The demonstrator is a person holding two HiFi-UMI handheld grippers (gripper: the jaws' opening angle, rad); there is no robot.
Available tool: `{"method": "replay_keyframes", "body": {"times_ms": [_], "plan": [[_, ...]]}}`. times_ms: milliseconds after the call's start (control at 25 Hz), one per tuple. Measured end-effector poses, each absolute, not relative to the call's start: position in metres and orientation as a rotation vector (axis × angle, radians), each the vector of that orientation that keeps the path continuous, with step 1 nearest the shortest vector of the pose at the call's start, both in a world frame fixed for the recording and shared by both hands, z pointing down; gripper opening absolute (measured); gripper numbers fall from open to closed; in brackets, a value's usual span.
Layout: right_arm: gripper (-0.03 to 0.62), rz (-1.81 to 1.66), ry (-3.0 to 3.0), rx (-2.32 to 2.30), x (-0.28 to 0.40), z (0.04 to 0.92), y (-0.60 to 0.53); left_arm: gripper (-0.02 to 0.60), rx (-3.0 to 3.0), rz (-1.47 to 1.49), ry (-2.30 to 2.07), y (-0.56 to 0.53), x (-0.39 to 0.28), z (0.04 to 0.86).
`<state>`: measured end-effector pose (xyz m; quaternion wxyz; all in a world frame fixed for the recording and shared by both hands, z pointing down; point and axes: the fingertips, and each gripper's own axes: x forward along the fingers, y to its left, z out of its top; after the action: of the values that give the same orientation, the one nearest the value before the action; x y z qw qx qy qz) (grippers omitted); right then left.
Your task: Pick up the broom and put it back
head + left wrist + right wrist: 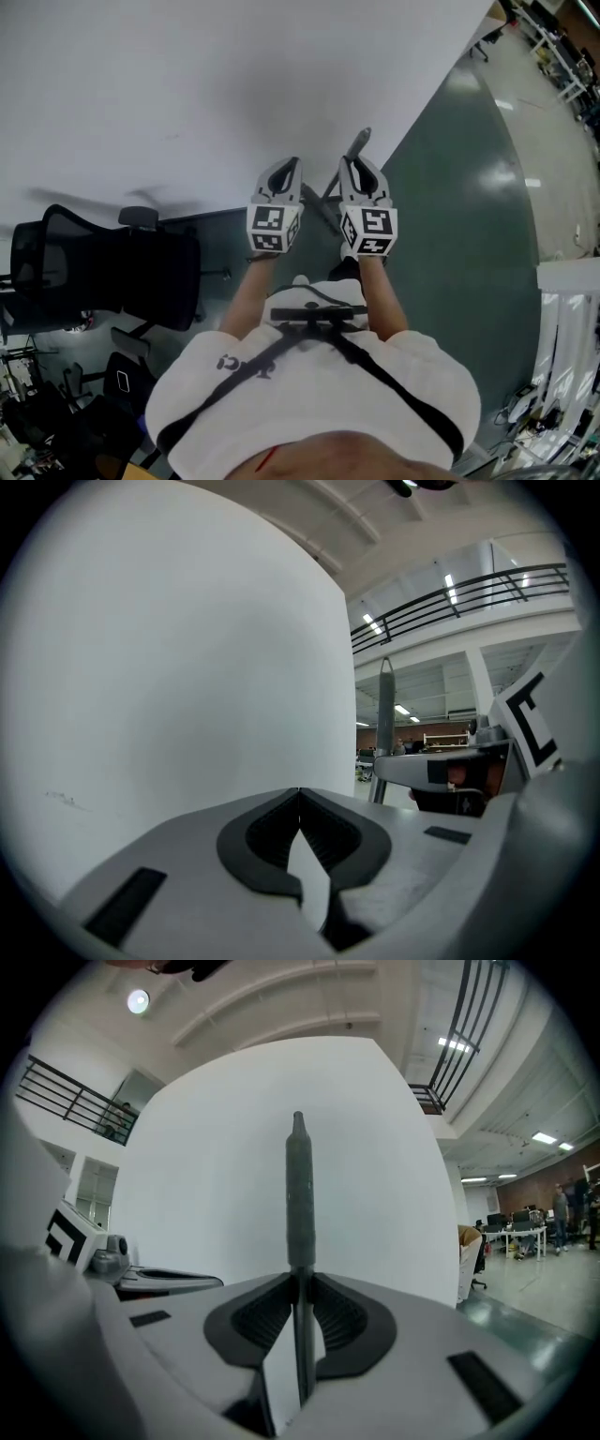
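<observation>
Right gripper (300, 1277) fingers (262, 1321) tight on broom handle (300, 1185), indistinct from head view.

the head camera looked steeply down; both gripper cameras, close behind their jaws, maybe faced one white wall (187, 667).

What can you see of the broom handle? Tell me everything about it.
The broom handle is a slim grey pole, matte, with a ribbed upper grip narrowing to a pointed cap. It stands roughly upright before a white wall, clamped between the jaws of the right gripper, the only thing seen touching it. The left gripper is shut and empty beside it. Its brush end cannot be made out.
</observation>
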<state>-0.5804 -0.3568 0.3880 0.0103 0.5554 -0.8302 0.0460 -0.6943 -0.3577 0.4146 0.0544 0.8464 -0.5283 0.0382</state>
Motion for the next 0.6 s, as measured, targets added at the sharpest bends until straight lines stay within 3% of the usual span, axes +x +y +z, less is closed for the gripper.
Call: {"method": "replay_keyframes", "body": {"times_ms": [600], "plan": [[0.084,0.120,-2.534,1.901,-0.537,0.358,-0.318,0.012,2.647,-0.012,-1.512,-0.338,-0.665,0.370]]}}
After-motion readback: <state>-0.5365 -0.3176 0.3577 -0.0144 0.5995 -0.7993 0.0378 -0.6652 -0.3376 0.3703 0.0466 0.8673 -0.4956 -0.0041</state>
